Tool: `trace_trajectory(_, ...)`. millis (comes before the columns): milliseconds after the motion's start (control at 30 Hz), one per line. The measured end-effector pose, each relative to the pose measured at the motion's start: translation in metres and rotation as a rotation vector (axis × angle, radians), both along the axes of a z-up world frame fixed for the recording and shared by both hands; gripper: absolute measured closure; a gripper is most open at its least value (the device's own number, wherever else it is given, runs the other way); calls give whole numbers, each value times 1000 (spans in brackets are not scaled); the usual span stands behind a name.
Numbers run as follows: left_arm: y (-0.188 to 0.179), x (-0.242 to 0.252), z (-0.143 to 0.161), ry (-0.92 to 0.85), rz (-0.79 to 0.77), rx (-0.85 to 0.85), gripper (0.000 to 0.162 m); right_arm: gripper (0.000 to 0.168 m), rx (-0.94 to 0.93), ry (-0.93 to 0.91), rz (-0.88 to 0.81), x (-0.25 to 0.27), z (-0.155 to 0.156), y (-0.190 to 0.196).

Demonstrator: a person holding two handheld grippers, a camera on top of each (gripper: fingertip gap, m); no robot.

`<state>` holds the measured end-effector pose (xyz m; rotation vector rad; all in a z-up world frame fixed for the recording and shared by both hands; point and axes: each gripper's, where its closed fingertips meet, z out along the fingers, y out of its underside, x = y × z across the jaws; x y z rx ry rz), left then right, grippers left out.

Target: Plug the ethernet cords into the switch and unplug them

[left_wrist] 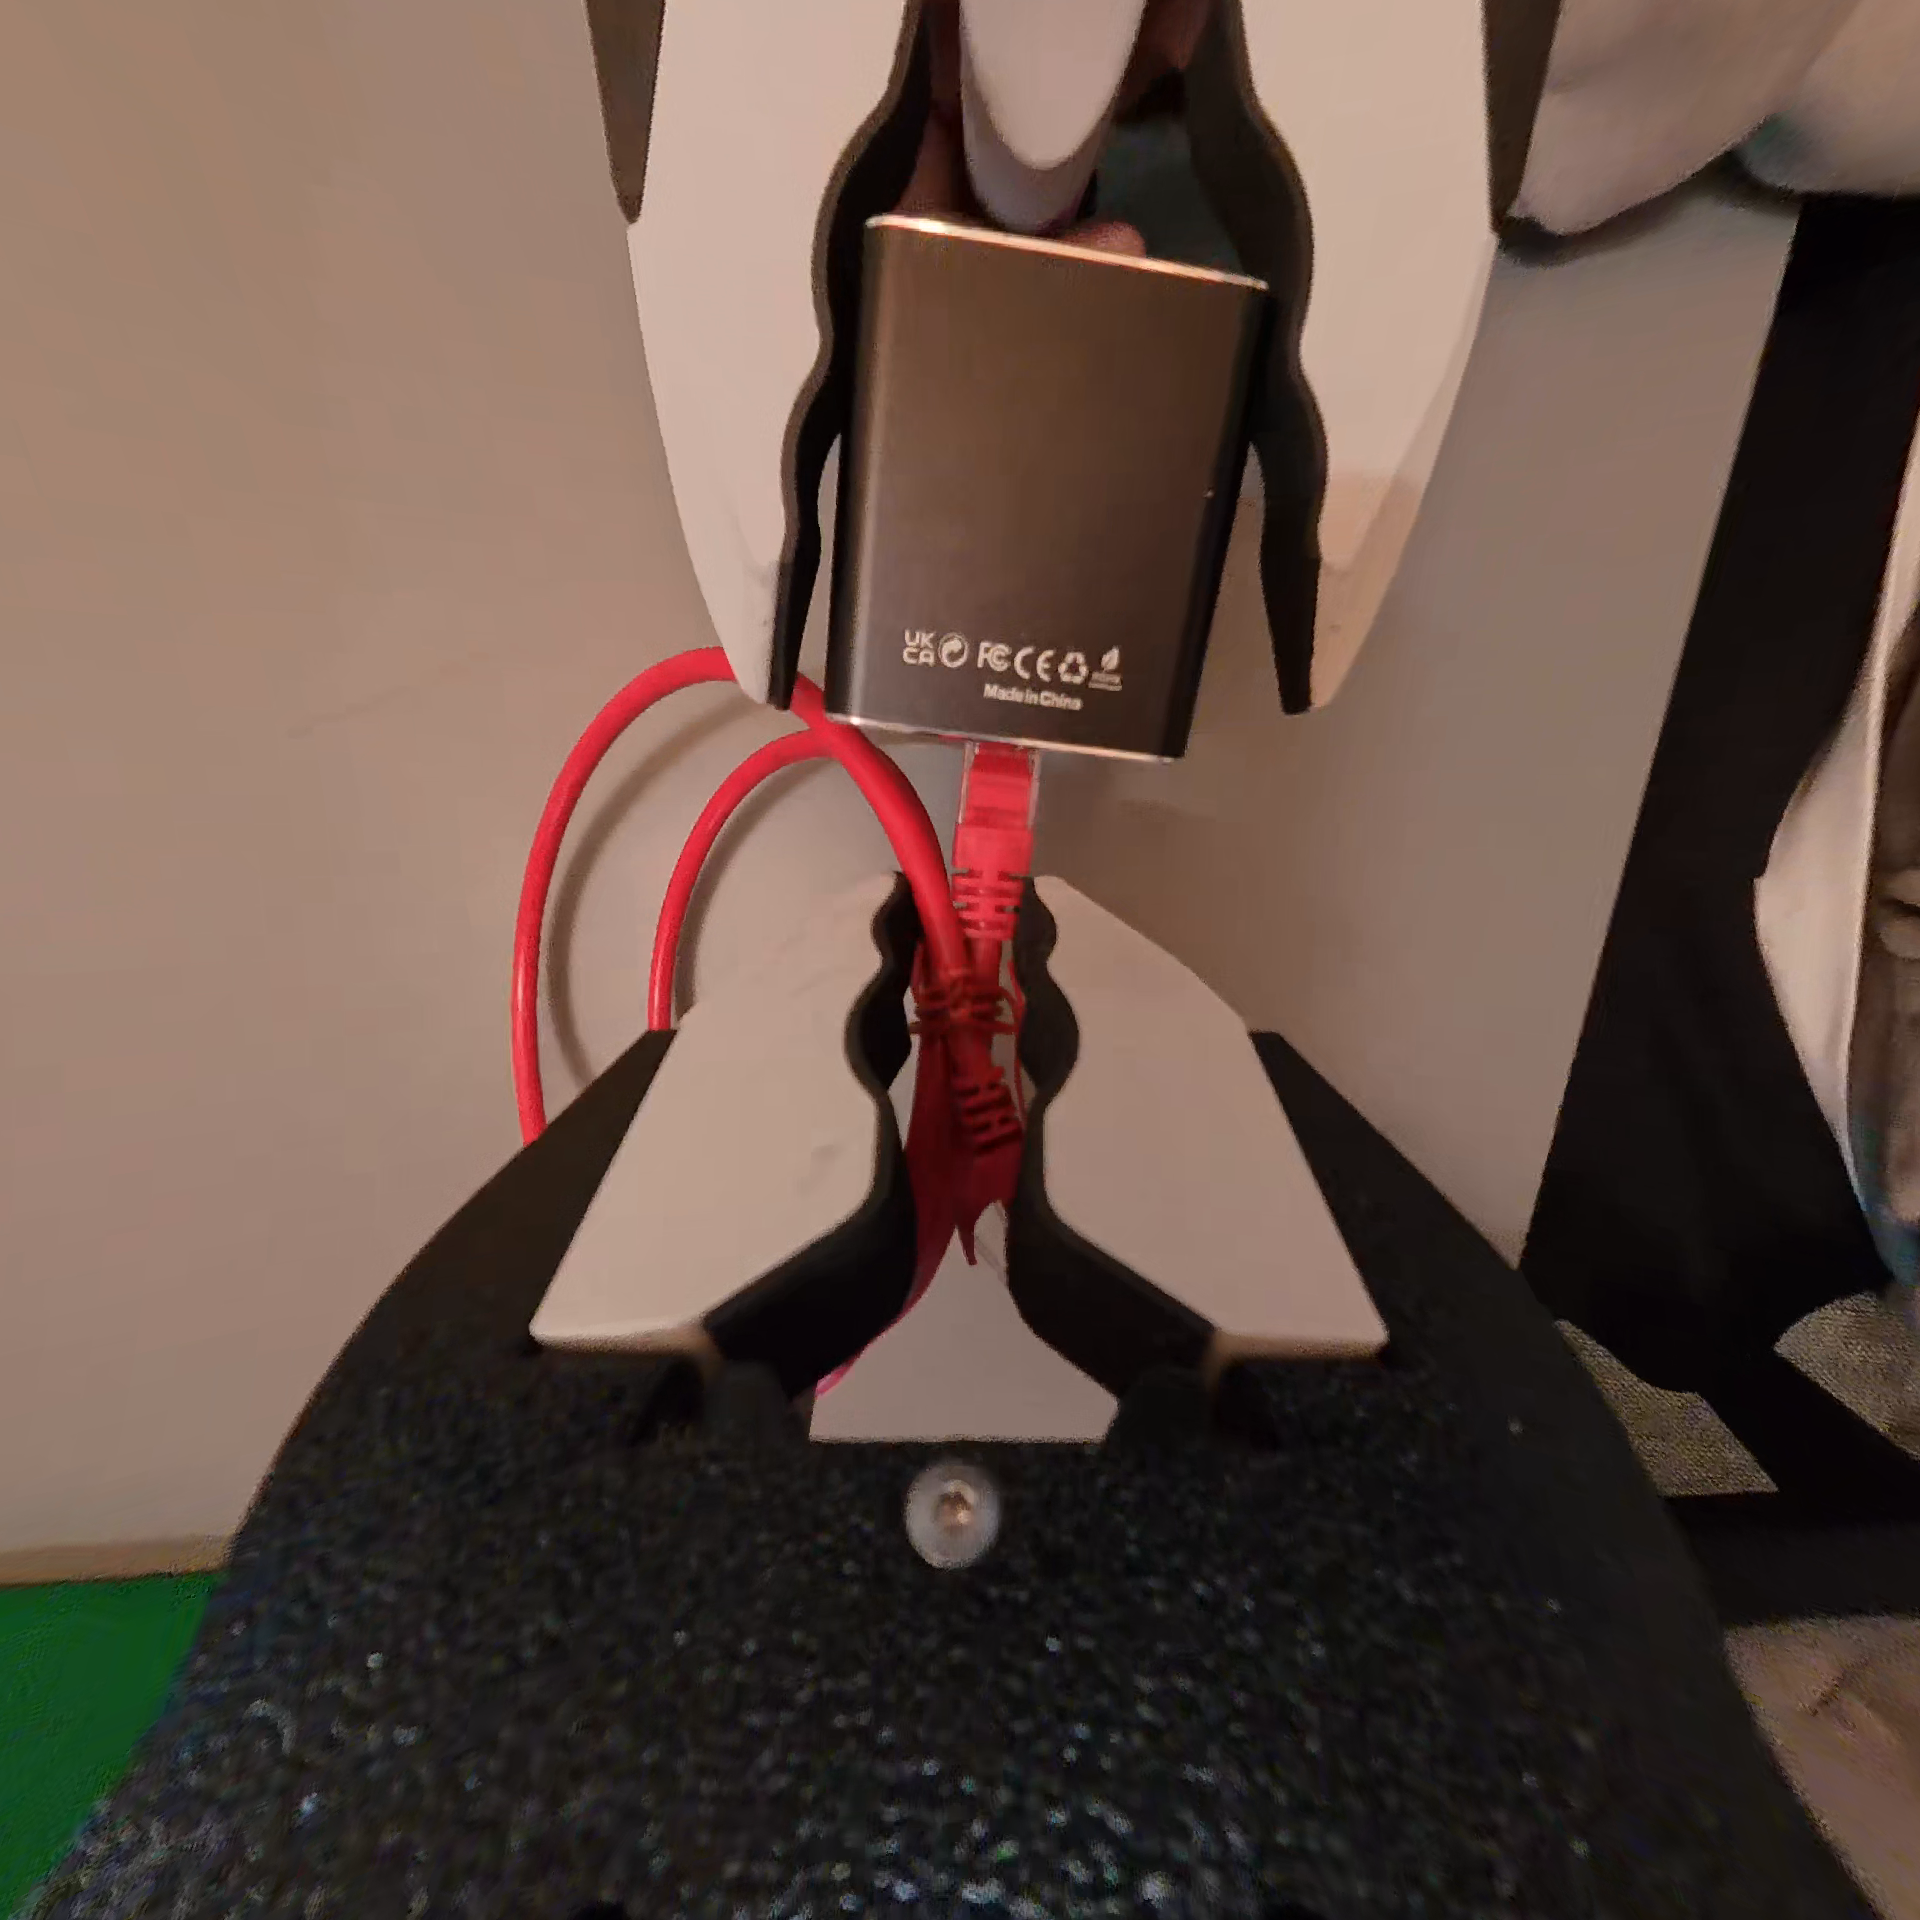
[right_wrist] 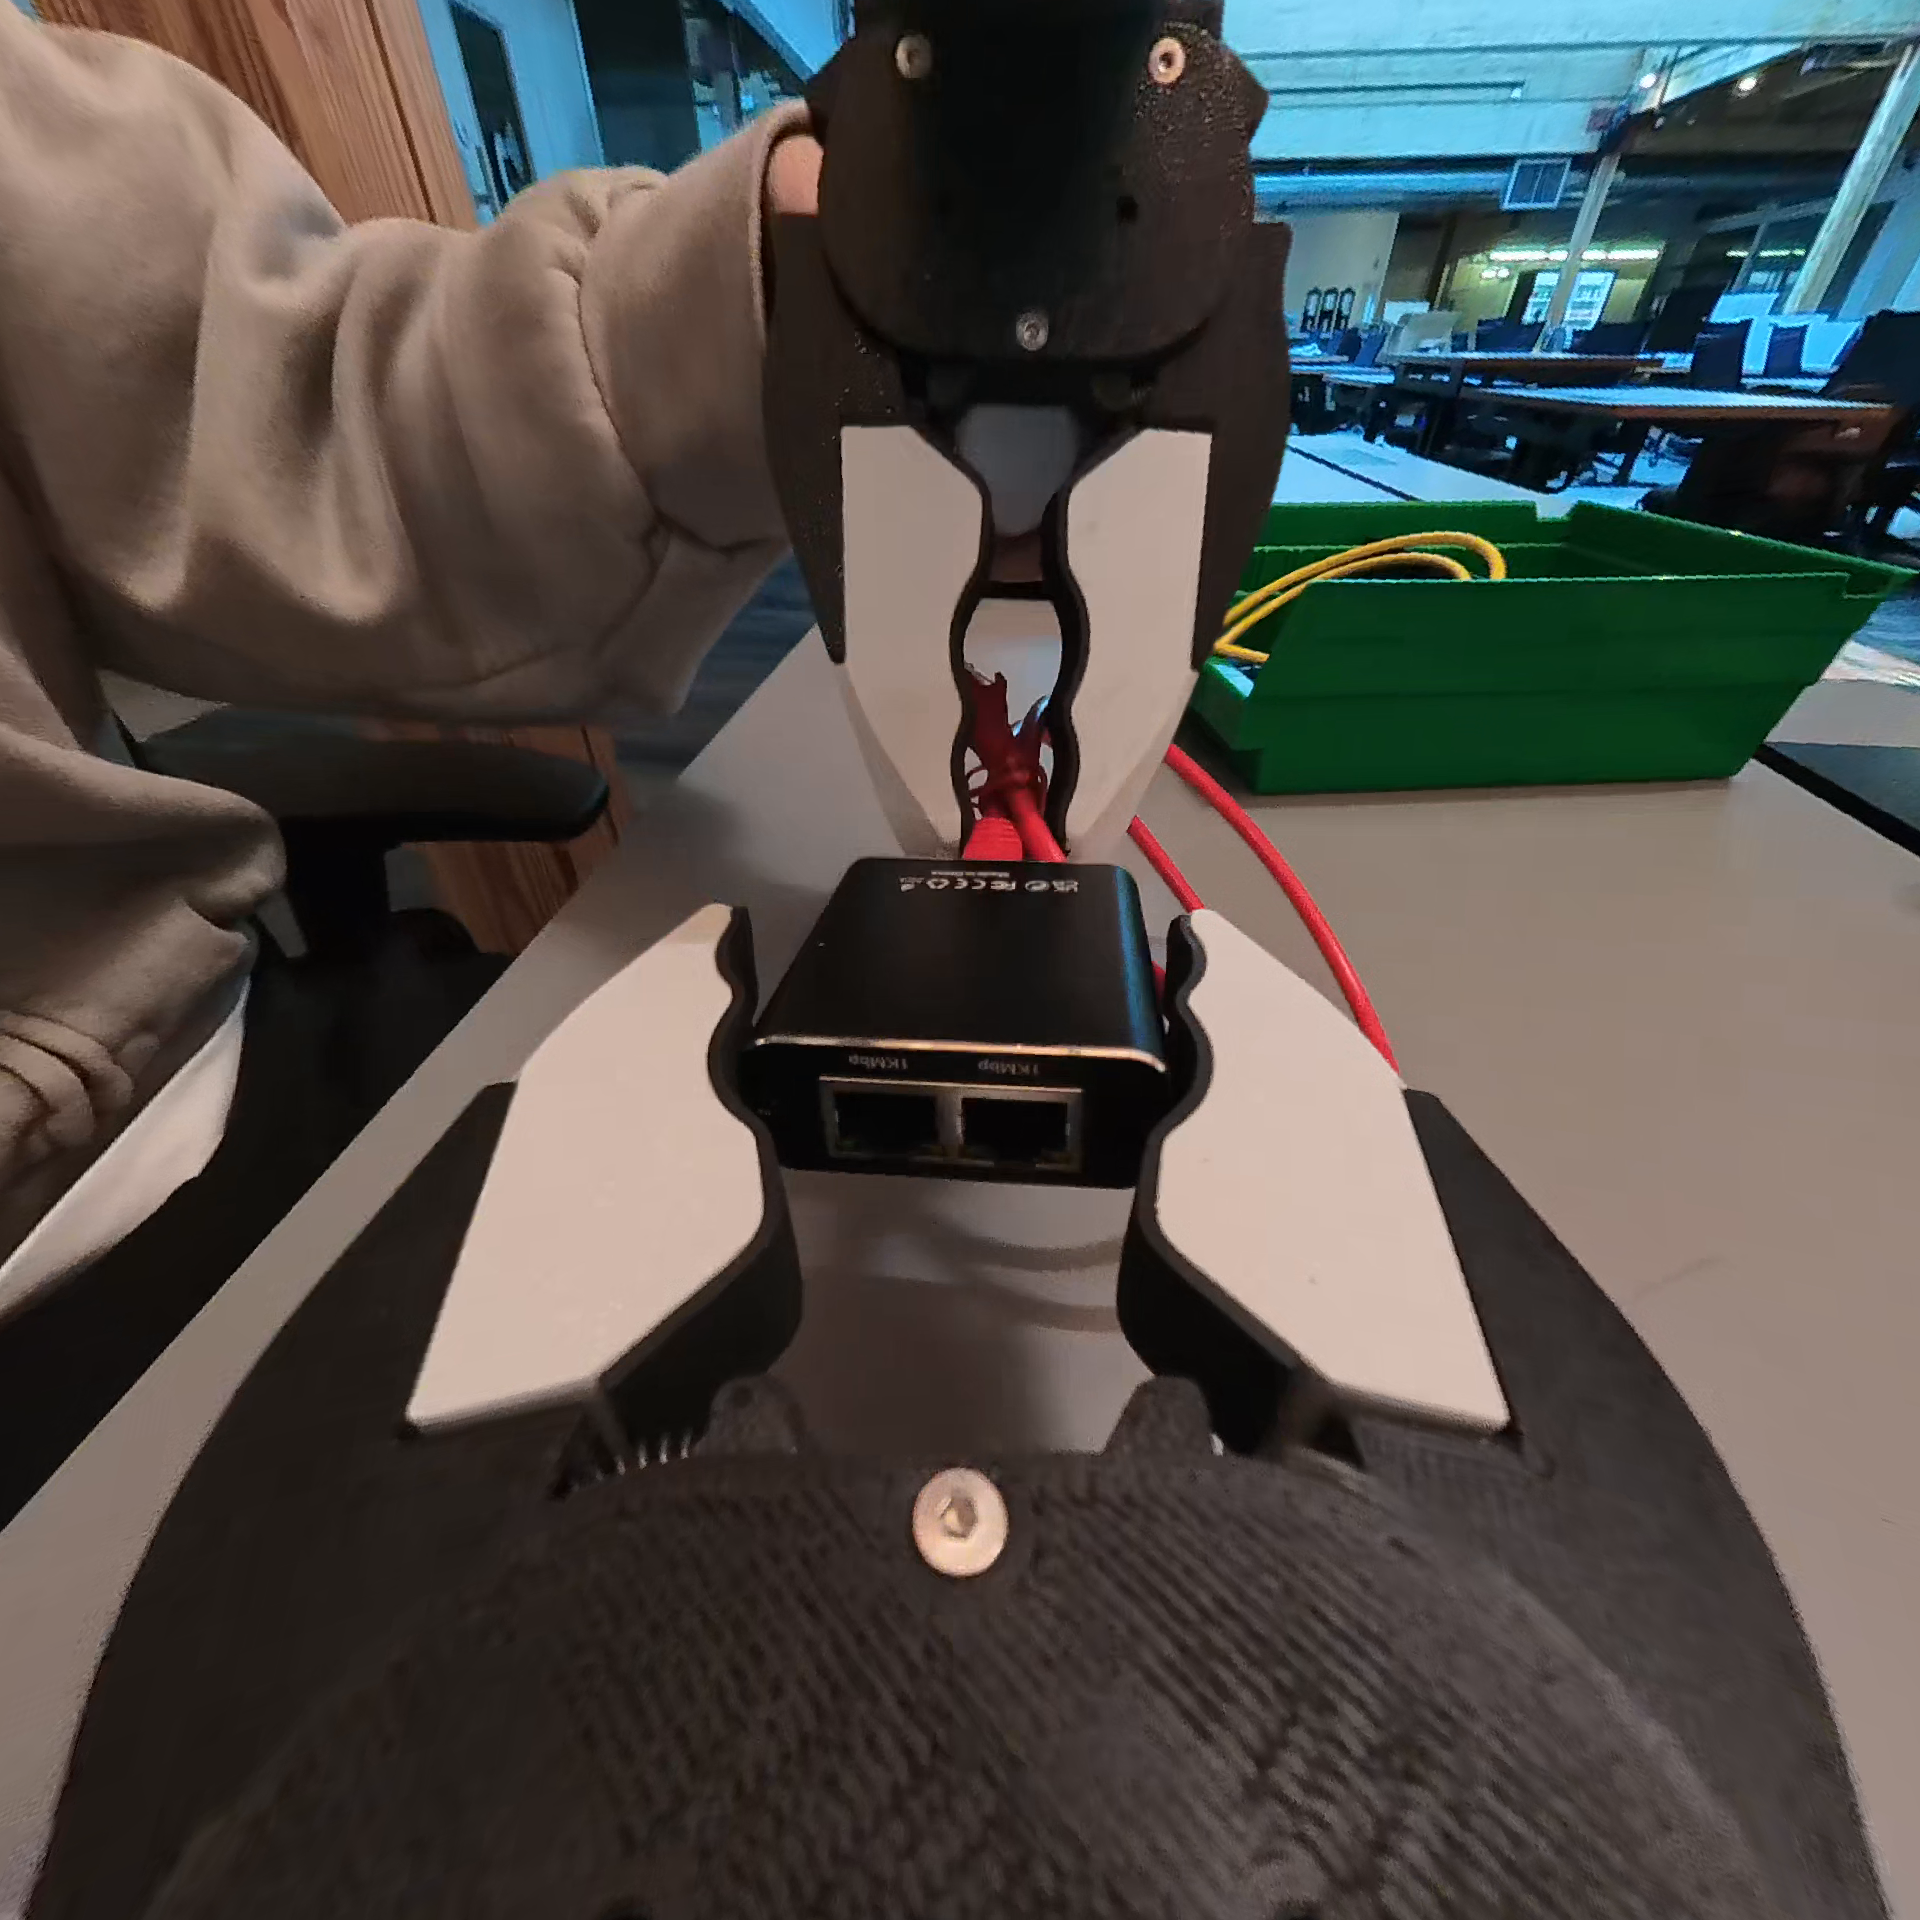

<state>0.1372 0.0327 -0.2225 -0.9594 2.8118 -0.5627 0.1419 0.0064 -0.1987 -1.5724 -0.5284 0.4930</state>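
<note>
Two grippers: facing each other above the table (right_wrist: 1558, 987)
Right gripper (right_wrist: 956, 997): clamped on black switch (right_wrist: 956, 966)
Left gripper (left_wrist: 966, 997): closed on red ethernet cord (left_wrist: 987, 831), plugged into the switch
Green bin (right_wrist: 1558, 665): yellow cable (right_wrist: 1351, 571) inside

Left gripper (left_wrist: 961, 935) with white wavy-edged fingers lined black, grainy black body, silver screw (left_wrist: 951, 1509), matching right gripper (right_wrist: 956, 997) with ribbed black body, beige hooded sleeve (right_wrist: 364, 447)

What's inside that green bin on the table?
A coil of yellow cable shows over the green bin wall. The bin's floor and anything lower down are hidden by its front wall.
</note>
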Motion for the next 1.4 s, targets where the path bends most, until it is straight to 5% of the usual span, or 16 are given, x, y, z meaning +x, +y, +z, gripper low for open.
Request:
trace_trajectory(500, 7, 7, 3, -42, 2, 22, 145, 90, -41, -65, -110, 7, -9, 11)
trace_trajectory(733, -7, 17, 22, -243, 10, -314, 145, 91, 44, 102, -78, 13, 11, 3)
trace_trajectory(1400, -7, 13, 27, -307, 50, -498, 144, 91, 53, 101, -57, 11, 12, 1)
